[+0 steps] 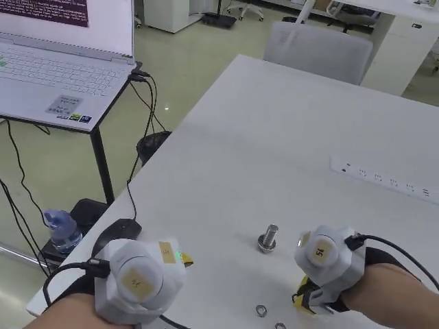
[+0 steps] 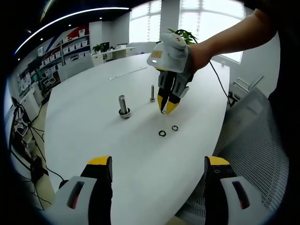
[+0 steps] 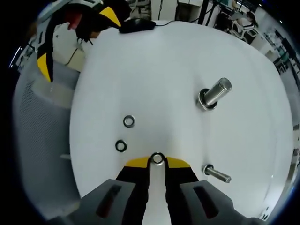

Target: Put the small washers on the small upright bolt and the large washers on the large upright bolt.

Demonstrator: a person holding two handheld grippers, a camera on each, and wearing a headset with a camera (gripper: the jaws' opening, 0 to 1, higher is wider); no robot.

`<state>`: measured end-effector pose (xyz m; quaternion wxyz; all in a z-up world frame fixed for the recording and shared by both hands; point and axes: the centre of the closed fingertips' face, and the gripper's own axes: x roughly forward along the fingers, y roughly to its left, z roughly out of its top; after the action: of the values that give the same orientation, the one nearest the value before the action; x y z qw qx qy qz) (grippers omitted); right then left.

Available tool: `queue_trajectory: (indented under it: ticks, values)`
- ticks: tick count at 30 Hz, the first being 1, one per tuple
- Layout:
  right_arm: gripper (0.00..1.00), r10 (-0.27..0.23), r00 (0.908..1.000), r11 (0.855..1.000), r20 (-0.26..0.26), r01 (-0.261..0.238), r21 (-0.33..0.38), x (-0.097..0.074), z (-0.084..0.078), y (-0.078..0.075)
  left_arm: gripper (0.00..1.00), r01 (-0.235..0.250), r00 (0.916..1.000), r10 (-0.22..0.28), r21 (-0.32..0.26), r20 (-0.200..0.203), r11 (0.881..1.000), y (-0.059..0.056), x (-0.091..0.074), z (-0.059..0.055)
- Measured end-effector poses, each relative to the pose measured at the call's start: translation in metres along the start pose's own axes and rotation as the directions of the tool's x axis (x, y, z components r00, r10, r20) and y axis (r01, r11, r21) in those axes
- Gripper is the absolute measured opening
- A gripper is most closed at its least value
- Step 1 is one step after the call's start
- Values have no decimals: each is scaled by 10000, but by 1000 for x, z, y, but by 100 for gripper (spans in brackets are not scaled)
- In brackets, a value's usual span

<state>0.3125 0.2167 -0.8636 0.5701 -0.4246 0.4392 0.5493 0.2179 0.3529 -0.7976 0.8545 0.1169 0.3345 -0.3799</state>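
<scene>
Right gripper (image 3: pixel 157 163) clamped on one washer (image 3: pixel 157 158); left gripper (image 2: pixel 158 171) jaws apart.
I see two loose washers (image 3: pixel 129 121) flat on the table (image 3: pixel 154 70), large bolt (image 3: pixel 214 93) upright, small bolt (image 3: pixel 216 173) near the right gripper.

Large bolt (image 3: pixel 216 93), small bolt (image 3: pixel 216 173) upright; two washers (image 3: pixel 129 121) (image 3: pixel 121 146) lying flat; third washer (image 3: pixel 158 159) pinched in right gripper (image 3: pixel 158 162).
</scene>
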Motion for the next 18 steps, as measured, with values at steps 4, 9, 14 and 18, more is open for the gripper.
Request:
queue_trajectory:
  ticks: [4, 9, 14, 18]
  values:
    - [12, -181, 9998, 9987, 111, 176, 487, -12, -12, -6, 81, 9, 10000, -9, 59, 19, 10000, -1, 1, 1]
    - [12, -286, 9996, 9961, 52, 281, 840, -23, -30, -11, 83, 47, 10000, -48, 84, 21, 10000, -1, 3, 1]
    - [12, -412, 9991, 9917, -59, 416, 1214, -32, -45, -20, 84, 156, 9999, -155, 175, -75, 9997, -1, 5, 0]
    - [12, -600, 9982, 9884, -79, 605, 1391, -40, -49, -29, 86, 178, 9998, -177, 184, -46, 9997, -1, 6, 2]
